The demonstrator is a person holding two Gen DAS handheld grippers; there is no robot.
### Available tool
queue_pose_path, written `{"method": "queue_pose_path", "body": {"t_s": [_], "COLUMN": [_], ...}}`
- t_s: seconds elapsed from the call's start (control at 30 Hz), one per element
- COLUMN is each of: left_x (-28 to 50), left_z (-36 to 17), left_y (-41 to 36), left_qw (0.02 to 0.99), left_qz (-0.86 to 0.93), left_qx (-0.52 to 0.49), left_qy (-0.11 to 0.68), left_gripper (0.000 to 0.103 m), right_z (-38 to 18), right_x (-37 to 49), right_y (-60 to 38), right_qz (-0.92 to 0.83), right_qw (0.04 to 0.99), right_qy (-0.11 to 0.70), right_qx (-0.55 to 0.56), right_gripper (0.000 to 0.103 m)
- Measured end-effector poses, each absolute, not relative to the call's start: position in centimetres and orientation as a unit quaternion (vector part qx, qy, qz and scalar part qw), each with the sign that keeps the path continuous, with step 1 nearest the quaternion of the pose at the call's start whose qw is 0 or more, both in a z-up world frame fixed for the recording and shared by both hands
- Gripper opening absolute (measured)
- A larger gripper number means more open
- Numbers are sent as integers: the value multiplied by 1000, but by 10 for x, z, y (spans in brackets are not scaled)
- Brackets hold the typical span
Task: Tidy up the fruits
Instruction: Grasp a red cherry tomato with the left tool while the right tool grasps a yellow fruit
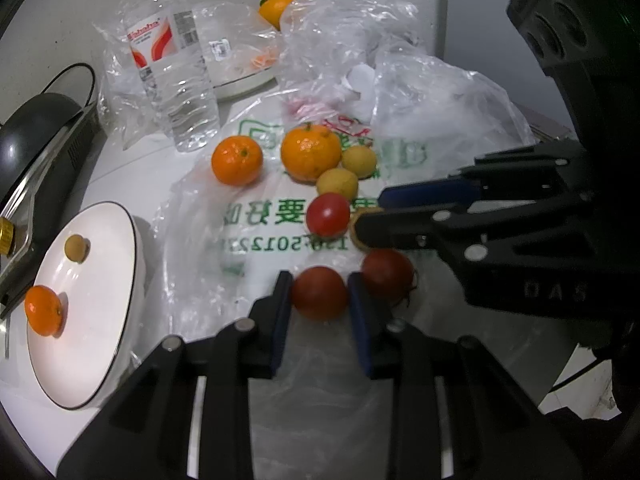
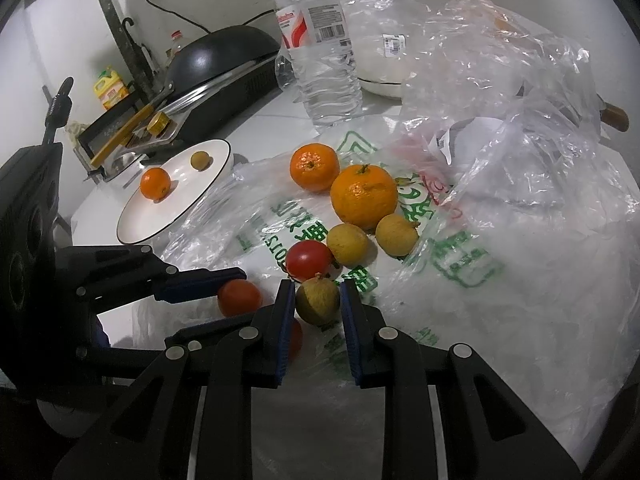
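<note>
We have both hand-held grippers down on the fruit pile on the printed plastic bag (image 1: 256, 216). Left hand-held gripper (image 1: 320, 292) is clenched on a red tomato (image 1: 319, 298), pads touching both of its sides; in the right wrist view the same tomato sits at the left tool's tip.

Right hand-held gripper (image 2: 318, 300) is clenched on a brownish longan (image 2: 317, 300), pads against both sides. In the left wrist view that fruit is mostly hidden behind the right tool's finger.

Rest of the pile, from the held tomato in the left wrist view:
- second dark tomato (image 1: 387, 274) at 3 o'clock, just beside it
- brighter tomato (image 1: 328, 214) at 12 o'clock
- two yellow longans (image 1: 337, 184) further up at 12 to 1 o'clock, touching each other
- large mandarin (image 1: 311, 152) above them, smaller mandarin (image 1: 237, 160) at its 9 o'clock

White plate (image 1: 120, 280) sits at 9 o'clock on the tabletop (image 1: 120, 168), holding one small mandarin (image 1: 43, 310) and one longan (image 1: 77, 247), well apart. Water bottle (image 1: 172, 68) stands upright at 11 o'clock. Crumpled clear bags (image 1: 400, 80) fill 1 to 2 o'clock. Black pan (image 1: 36, 120) lies past the plate at far left.
</note>
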State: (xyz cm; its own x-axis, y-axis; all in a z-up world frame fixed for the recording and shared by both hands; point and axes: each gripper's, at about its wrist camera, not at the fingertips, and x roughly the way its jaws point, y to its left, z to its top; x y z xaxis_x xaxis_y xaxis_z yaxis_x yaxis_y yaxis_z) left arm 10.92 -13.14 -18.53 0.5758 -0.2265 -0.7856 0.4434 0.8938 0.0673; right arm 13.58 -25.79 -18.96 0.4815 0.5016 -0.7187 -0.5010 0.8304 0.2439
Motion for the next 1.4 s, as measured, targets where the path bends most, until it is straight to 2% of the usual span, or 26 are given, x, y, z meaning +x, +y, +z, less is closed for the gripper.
{"method": "queue_pose_path", "body": {"t_s": [0.93, 1.4], "left_x": [104, 99], "left_z": [-181, -169], "left_y": [-133, -123], "left_qw": [885, 897], "left_qz": [-185, -183], "left_qx": [134, 121], "left_qy": [407, 385], "left_gripper": [28, 28], "right_z": [-192, -174], "right_x": [134, 131], "right_y": [-255, -259], "right_qz": [297, 283], "right_qw": [860, 872], "right_qy": [415, 398], "right_qx": [-6, -11], "right_gripper": [25, 25]}}
